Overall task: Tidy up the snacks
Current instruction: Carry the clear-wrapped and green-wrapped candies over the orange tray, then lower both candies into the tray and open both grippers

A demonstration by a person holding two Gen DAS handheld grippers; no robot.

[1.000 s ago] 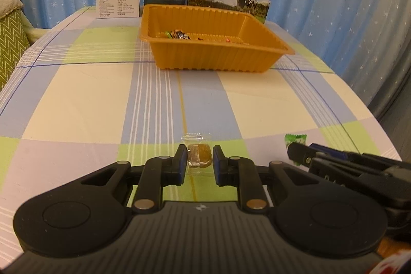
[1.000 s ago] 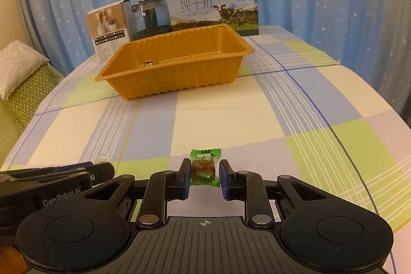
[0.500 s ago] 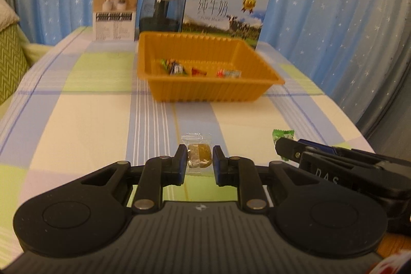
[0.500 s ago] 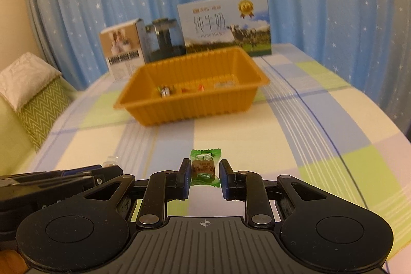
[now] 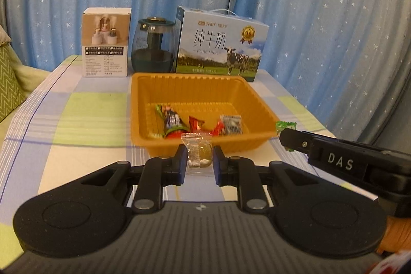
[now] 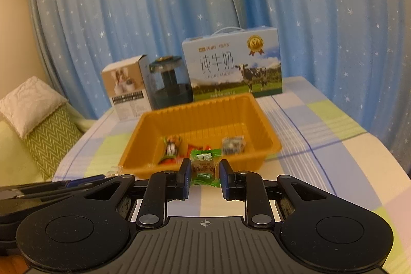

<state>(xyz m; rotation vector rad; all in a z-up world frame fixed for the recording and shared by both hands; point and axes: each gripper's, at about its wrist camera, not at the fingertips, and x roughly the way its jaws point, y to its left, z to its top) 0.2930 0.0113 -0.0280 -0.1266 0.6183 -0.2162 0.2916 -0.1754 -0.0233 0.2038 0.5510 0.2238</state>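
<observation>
An orange tray (image 5: 259,104) (image 6: 143,138) stands mid-table and holds several wrapped snacks (image 5: 174,121) (image 6: 232,145). My left gripper (image 5: 197,158) is shut on a clear-wrapped amber candy (image 5: 199,153), held above the table just before the tray's near wall. My right gripper (image 6: 204,172) is shut on a green-wrapped candy (image 6: 204,167), also raised near the tray's front edge. The right gripper shows in the left wrist view (image 5: 285,136) at the right, with the green wrapper (image 5: 285,125) at its tip. The left gripper's fingers (image 6: 61,188) show at the left of the right wrist view.
Behind the tray stand a white product box (image 5: 105,43), a dark glass jar (image 5: 153,48) and a blue milk carton box (image 5: 221,45). A checked cloth (image 5: 84,114) covers the table. Blue star curtains hang behind. A green cushion (image 6: 48,135) lies to the left.
Both grippers have lifted with their candies and moved forward toward the tray. The tray now looks closer and its contents show from above.
</observation>
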